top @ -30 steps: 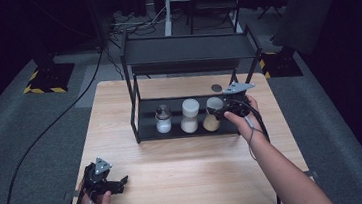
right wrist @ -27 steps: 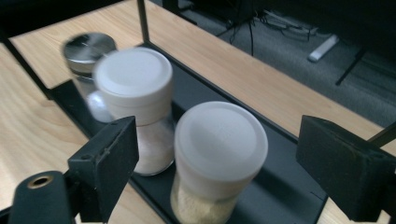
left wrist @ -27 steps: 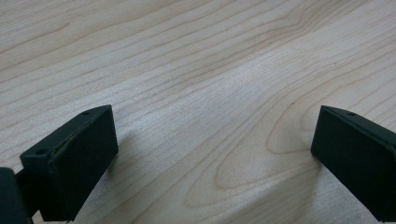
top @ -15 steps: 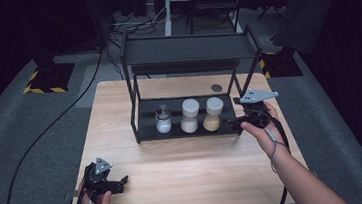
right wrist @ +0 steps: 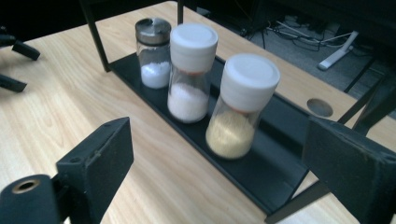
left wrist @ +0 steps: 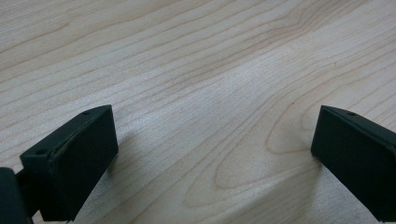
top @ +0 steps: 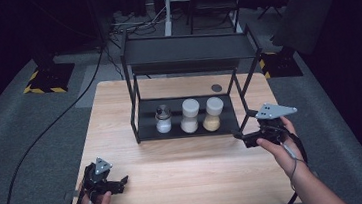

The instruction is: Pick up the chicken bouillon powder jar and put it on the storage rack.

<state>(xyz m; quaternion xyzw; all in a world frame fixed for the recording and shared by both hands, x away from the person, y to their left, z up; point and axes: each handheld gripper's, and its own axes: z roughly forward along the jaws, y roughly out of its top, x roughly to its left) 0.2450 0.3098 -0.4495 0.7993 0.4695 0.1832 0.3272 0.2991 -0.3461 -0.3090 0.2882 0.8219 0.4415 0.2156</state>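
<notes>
A black two-tier rack (top: 189, 53) stands on the wooden table (top: 185, 172). Its lower shelf (right wrist: 275, 172) carries three jars in a row. They are a metal-lidded shaker of white powder (top: 163, 119) (right wrist: 153, 52), a white-capped jar of white grains (top: 190, 115) (right wrist: 191, 72) and a white-capped jar of yellow grains (top: 213, 114) (right wrist: 240, 105). My right gripper (top: 241, 137) (right wrist: 219, 128) hovers by the rack's front right leg. It points at the jars, and its jaws have just been opening with nothing between them. My left gripper (top: 120, 182) (left wrist: 212, 140) rests open on the table's near left corner.
A round grommet hole (top: 216, 87) (right wrist: 320, 107) sits in the table behind the rack. The rack's slanted right legs (top: 248, 93) stand close to my right gripper. Cables and a dark floor surround the table.
My right gripper has pulled back from the yellow-grain jar on the lower shelf, moving right and toward the near edge. The jar stays on the shelf. The left gripper has not moved.
</notes>
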